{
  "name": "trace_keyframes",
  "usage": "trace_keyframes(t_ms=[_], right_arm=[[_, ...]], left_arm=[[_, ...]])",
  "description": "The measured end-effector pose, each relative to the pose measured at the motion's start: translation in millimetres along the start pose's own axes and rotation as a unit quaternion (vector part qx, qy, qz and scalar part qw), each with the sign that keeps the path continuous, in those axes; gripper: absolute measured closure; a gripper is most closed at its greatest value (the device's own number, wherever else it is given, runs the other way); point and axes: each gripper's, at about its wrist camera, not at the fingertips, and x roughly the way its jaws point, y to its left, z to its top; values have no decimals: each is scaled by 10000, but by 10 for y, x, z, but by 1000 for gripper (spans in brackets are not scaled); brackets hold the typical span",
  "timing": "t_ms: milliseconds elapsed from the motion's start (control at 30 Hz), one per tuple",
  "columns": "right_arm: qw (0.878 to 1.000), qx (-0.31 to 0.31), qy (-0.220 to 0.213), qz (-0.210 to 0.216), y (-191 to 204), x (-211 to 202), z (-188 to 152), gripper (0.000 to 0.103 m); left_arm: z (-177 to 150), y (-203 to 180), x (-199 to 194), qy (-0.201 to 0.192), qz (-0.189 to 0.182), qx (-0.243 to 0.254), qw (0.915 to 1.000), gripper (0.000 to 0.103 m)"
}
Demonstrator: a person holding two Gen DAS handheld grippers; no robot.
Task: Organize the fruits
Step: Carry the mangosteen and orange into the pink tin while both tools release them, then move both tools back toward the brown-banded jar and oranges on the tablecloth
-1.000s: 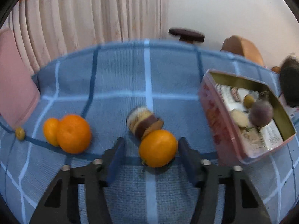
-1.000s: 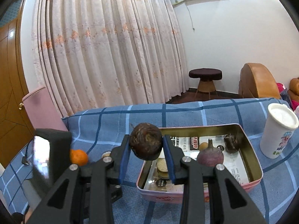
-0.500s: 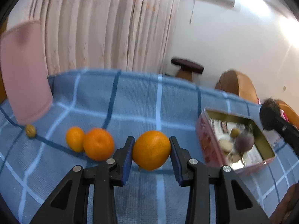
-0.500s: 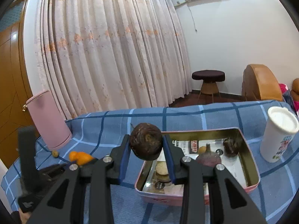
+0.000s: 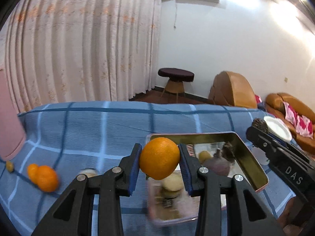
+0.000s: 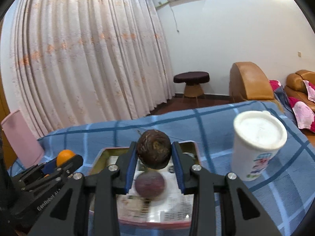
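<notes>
Two fruits are in the air at once, one in each of my tools. My left hand-held gripper (image 5: 159, 162) is clamped on an orange (image 5: 159, 158), its blue pads pressing both sides so the round fruit cannot roll out, and it hangs over the near-left end of the open pink tin (image 5: 261, 174). My right hand-held gripper (image 6: 154, 155) is clamped the same way on a wrinkled dark brown fruit (image 6: 154, 151), probably a passion fruit, held above the tin's middle. Directly below it a purple round fruit (image 6: 150, 184) lies on the tin's printed paper lining, beside some paler pieces I cannot identify. I judge both fruits are held high so they clear the tin's rim before being lowered in. Two more oranges (image 5: 44, 177) wait on the blue checked cloth (image 5: 110, 129) to the left, touching each other, near a small yellow fruit (image 5: 9, 166) and a pink container (image 5: 9, 122). A lidded white paper cup (image 6: 258, 143) stands upright just right of the tin, close enough that my right tool could knock it.
</notes>
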Motion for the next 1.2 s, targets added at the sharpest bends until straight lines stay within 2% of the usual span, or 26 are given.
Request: trace_keyframes(t_ms=[133, 300, 533, 700, 800, 833, 867, 900, 933, 1033, 1100, 1200], right_arm=[[9997, -54, 171, -141, -141, 106, -2, 66], [9989, -155, 377, -239, -236, 217, -12, 66], [9970, -266, 721, -57, -178, 356, -98, 66], [9961, -310, 814, 99, -145, 372, -156, 64], [9971, -231, 717, 97, -154, 327, -142, 50], [9978, -197, 623, 88, -173, 292, -128, 44], [9985, -130, 515, 97, -204, 250, -107, 30], [9991, -44, 409, 120, -215, 216, -87, 17], [9995, 61, 267, 144, -241, 163, -73, 14], [9997, 191, -35, 141, -287, 42, -34, 10], [9997, 223, -133, -21, -299, 13, -16, 3], [9989, 299, -251, -250, -319, -11, -14, 1]], left_arm=[[8, -210, 190, 176, -53, 54, 9998, 64], [-23, -331, 307, 213, 143, 250, 9994, 64], [-108, -328, 392, 388, 349, 307, 9982, 63], [-117, -315, 363, 344, 423, 315, 9980, 63], [-146, -305, 325, 275, 431, 281, 9983, 62], [-150, -308, 309, 243, 411, 276, 9985, 55], [-160, -311, 282, 206, 370, 293, 9987, 49], [-174, -301, 238, 144, 372, 313, 9987, 33], [-180, -306, 192, 32, 451, 331, 9984, 24], [-164, -343, 45, -357, 587, 443, 9966, 22], [-163, -343, -13, -455, 592, 464, 9961, 21], [-162, -299, -17, -431, 655, 412, 9961, 20]])
